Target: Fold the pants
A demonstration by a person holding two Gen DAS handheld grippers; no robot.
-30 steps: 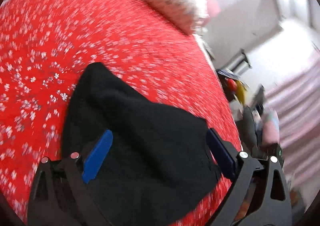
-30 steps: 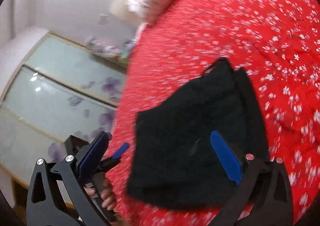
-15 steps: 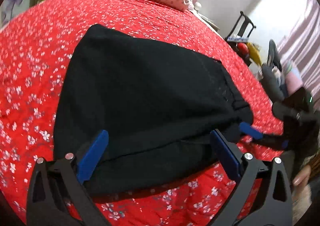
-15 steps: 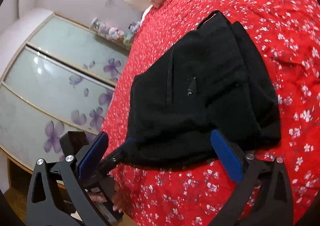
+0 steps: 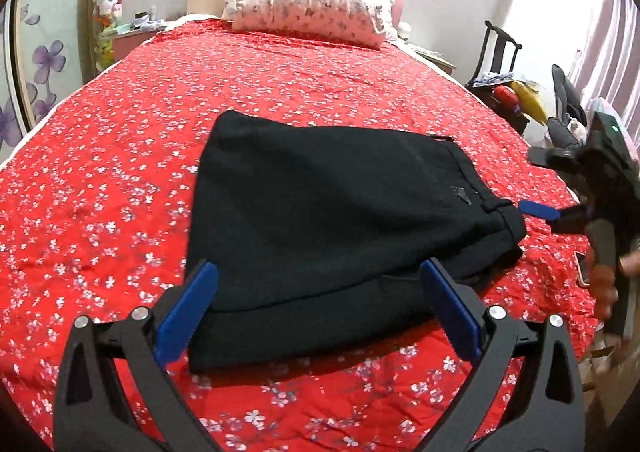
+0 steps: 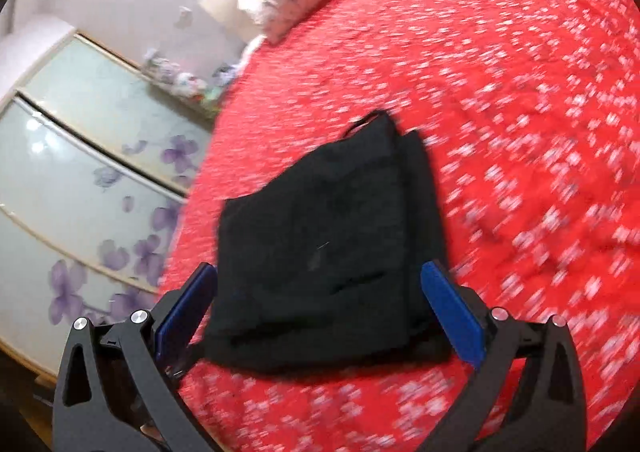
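Observation:
Black pants (image 5: pixel 328 219) lie folded into a compact stack on the red flowered bedspread (image 5: pixel 120 179), waistband at the right. My left gripper (image 5: pixel 318 310) hovers open over the stack's near edge, nothing between its blue pads. The right gripper (image 5: pixel 538 209) shows in the left wrist view at the stack's right corner, held by a hand (image 5: pixel 604 284). In the blurred right wrist view the same pants (image 6: pixel 332 248) lie ahead of my open right gripper (image 6: pixel 320 312), its fingers empty.
A flowered pillow (image 5: pixel 308 7) lies at the head of the bed. A dark chair (image 5: pixel 498 51) and piled items stand right of the bed. A wardrobe with purple flower panels (image 6: pixel 80 179) lines the left side. The bed's near edge is close below me.
Both grippers have pulled back from the pants, and the left view has levelled out. The folded stack lies still on the bed. The right view swings, blurring.

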